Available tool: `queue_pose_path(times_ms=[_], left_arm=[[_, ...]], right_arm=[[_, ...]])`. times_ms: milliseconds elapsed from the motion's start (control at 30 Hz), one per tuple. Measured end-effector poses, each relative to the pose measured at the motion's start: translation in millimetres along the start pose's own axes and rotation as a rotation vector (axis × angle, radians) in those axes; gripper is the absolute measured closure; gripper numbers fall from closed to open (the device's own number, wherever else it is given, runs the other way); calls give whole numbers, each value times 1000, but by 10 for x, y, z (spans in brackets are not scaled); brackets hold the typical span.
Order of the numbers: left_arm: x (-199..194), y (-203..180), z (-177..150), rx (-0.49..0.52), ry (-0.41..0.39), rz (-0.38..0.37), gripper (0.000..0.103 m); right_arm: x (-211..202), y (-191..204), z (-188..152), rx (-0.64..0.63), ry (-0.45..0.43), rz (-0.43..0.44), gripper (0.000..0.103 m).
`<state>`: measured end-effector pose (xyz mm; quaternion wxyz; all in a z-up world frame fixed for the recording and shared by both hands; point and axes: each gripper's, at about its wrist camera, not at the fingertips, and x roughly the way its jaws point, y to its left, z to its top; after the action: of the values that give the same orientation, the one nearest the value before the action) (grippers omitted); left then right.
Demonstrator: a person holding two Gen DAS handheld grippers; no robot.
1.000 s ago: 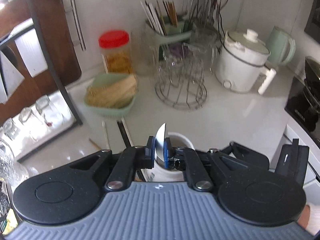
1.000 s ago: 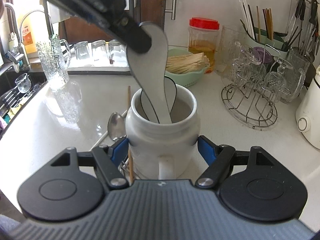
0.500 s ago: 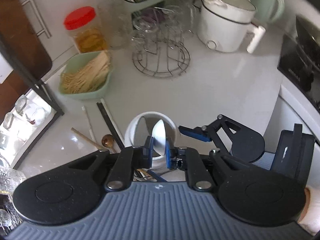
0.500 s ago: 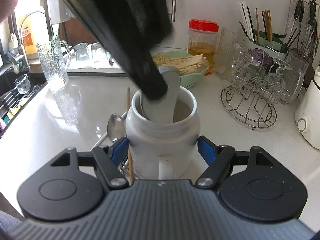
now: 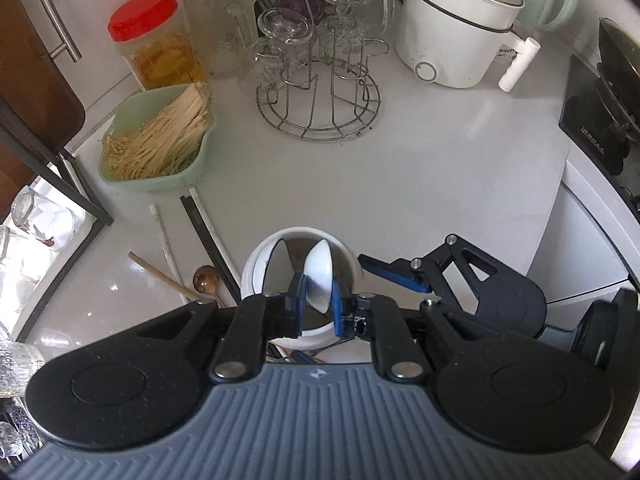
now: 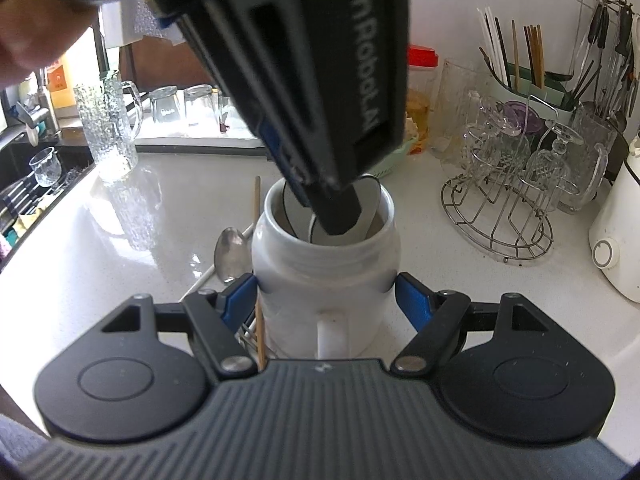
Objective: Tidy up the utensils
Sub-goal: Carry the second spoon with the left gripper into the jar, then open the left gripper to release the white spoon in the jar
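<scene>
Inside, glossy round ceramic jar [image 5: 260,276] holds smooth white spoon [image 5: 318,276].

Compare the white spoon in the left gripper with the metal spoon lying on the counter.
The white spoon is white, seemingly ceramic; the metal spoon is shiny steel. The white spoon stands steeply in the jar, between the left gripper fingers; the metal spoon lies flat on the counter beside the jar, untouched. Both are spoons by the same jar.

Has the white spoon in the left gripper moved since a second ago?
Yes. In the right wrist view the white spoon has sunk into the white jar; its bowl was well above the rim, now only its top shows, between the left gripper pads.
</scene>
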<state>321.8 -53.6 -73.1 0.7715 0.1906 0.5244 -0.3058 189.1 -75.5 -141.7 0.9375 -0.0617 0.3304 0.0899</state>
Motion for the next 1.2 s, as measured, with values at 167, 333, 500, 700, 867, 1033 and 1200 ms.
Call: queue_pose_path(times_ms=[167, 333, 500, 700, 867, 1033, 1200], left_arm=[[-11, 2, 3, -15, 1, -23, 88], [-90, 63, -25, -71, -31, -35, 79], [-245, 183, -74, -161, -91, -66, 73], [-400, 209, -137, -183, -147, -51, 72], [-574, 257, -234, -232, -213, -24, 72], [-715, 319, -364, -297, -268, 3, 72], [-738, 372, -498, -355, -277, 25, 72]], right_arm=[[-1, -7, 3, -6, 0, 3, 24], [5, -12, 10, -9, 0, 8, 25], [11, -12, 19, -17, 2, 12, 25], [16, -14, 27, -24, 6, 15, 25], [15, -12, 18, -13, 0, 16, 25], [12, -20, 6, -3, -6, 16, 25], [12, -11, -3, 3, -13, 12, 25]])
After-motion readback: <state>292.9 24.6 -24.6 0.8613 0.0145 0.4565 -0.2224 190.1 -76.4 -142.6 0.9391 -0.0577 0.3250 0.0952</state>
